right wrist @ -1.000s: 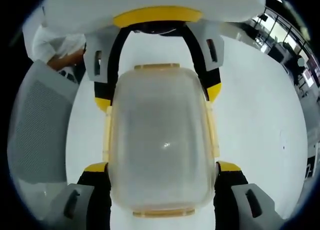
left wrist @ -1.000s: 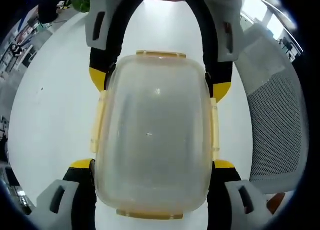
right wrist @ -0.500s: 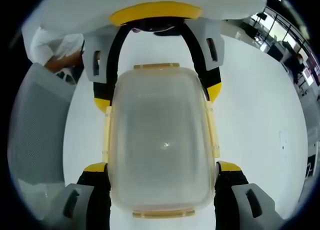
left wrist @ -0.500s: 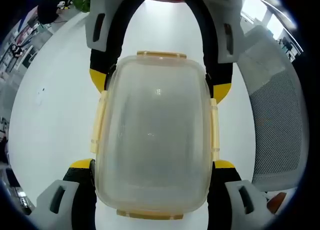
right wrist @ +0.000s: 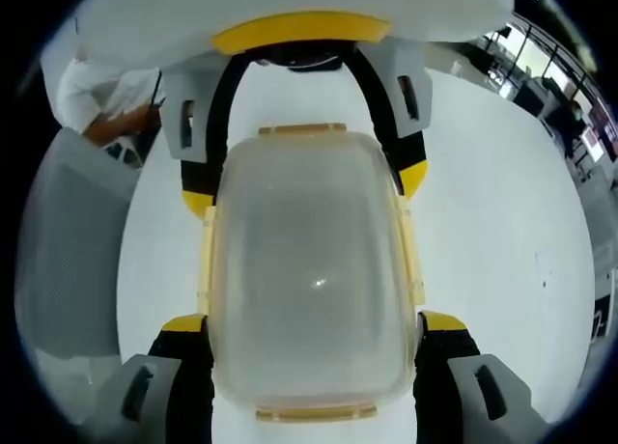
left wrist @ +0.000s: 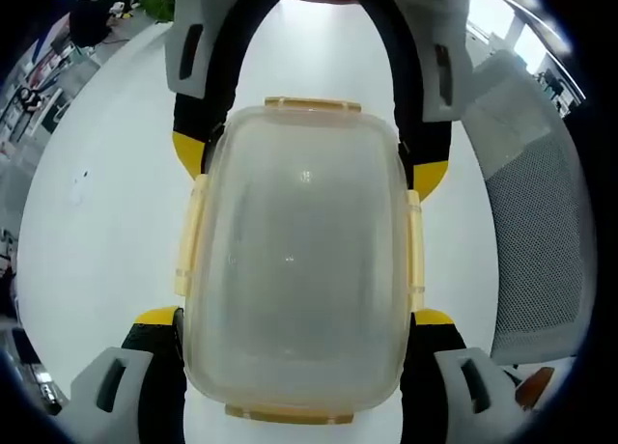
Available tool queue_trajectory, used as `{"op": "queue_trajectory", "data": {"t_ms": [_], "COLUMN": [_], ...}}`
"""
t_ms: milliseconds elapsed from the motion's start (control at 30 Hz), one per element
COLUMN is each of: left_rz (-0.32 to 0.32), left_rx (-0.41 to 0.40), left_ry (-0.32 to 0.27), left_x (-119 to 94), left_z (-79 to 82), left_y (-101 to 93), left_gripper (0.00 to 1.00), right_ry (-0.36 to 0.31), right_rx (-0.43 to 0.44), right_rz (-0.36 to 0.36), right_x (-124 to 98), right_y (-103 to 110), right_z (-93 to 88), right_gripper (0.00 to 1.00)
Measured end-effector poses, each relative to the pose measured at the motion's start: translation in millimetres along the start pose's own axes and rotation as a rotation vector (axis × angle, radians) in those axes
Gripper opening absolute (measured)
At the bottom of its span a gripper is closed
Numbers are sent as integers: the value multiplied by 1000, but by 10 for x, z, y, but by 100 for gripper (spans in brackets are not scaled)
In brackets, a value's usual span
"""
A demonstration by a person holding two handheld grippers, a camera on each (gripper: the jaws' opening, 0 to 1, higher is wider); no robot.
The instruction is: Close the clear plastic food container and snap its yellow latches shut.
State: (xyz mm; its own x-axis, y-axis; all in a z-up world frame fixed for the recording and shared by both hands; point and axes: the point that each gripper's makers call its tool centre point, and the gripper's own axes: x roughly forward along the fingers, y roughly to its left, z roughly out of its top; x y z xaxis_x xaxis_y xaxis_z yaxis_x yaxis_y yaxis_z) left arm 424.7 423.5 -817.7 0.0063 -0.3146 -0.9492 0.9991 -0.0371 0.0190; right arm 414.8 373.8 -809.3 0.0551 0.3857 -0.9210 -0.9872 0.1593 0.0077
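The clear plastic container (left wrist: 294, 270) has its lid on, with yellow latches (left wrist: 189, 234) lying flat along its sides and ends. In the left gripper view my left gripper (left wrist: 296, 319) has one jaw pressed against each long side of its near end. My right gripper (left wrist: 309, 159) comes in from the top and clamps the far end the same way. In the right gripper view the container (right wrist: 309, 270) sits between my right gripper (right wrist: 314, 320) below and my left gripper (right wrist: 304, 188) above. I cannot tell whether the container rests on the white table (left wrist: 97, 203) or hangs above it.
A grey mesh chair (left wrist: 541, 241) stands beside the table, seen again as the chair (right wrist: 68, 261) in the right gripper view. A person's white sleeve (right wrist: 97, 92) shows behind it. A green plant (left wrist: 154, 0) and office furniture lie beyond the table's far edge.
Both grippers and the container keep the same pose. Only the background has slid a little, so the cameras have moved slightly.
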Motion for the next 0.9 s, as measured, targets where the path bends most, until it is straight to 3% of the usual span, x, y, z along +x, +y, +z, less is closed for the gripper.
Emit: {"op": "queue_trajectory", "data": {"t_ms": [900], "left_rz": [1], "left_rx": [-2], "left_ry": [1], "left_x": [3], "left_z": [17], "left_y": [204], "left_gripper": [94], "right_ry": [-1], "right_rx": [6], "right_rz": [-7], "right_x": [1], "right_y": [-204], "right_z": [15], "right_gripper": [87]}}
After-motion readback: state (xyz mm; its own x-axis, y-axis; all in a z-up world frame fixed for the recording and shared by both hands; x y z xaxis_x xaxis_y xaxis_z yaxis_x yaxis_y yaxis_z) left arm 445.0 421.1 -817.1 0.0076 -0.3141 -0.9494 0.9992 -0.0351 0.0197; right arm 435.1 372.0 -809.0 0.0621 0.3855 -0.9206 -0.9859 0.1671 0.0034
